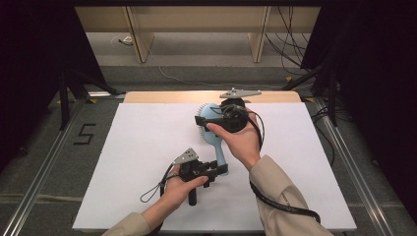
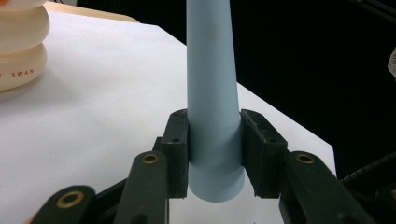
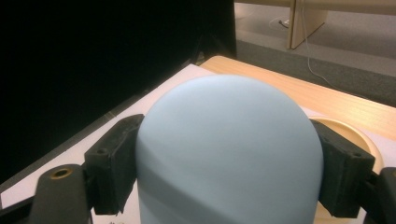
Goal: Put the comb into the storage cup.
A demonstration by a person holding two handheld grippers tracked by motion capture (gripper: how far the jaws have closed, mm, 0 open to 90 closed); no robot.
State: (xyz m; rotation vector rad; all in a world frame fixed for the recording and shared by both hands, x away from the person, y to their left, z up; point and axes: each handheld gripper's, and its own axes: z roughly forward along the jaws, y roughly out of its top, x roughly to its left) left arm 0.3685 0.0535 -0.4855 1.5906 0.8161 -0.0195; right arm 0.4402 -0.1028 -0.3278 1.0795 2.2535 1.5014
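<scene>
Blue hairbrush (image 1: 218, 142) held at both ends above the tabletop (image 1: 137, 147).
Left tongs (image 1: 220, 169) clamped its handle; right tongs (image 1: 200, 120) pinched its head; long axis ran near-to-far, head away.

one pale blue plastic hairbrush (image 1: 215, 129) with a rounded head and tapering handle. two black two-jaw grippers: the left gripper (image 1: 216, 169) at the near middle of the table, the right gripper (image 1: 202, 121) farther off. two hands in beige sleeves. one white board (image 1: 137, 162) over one light wooden table (image 1: 162, 96). one cream ribbed object printed "swan" (image 2: 21, 44), seen at the left in the left gripper view. one round light wooden rim (image 3: 355, 135) at the right in the right gripper view.
</scene>
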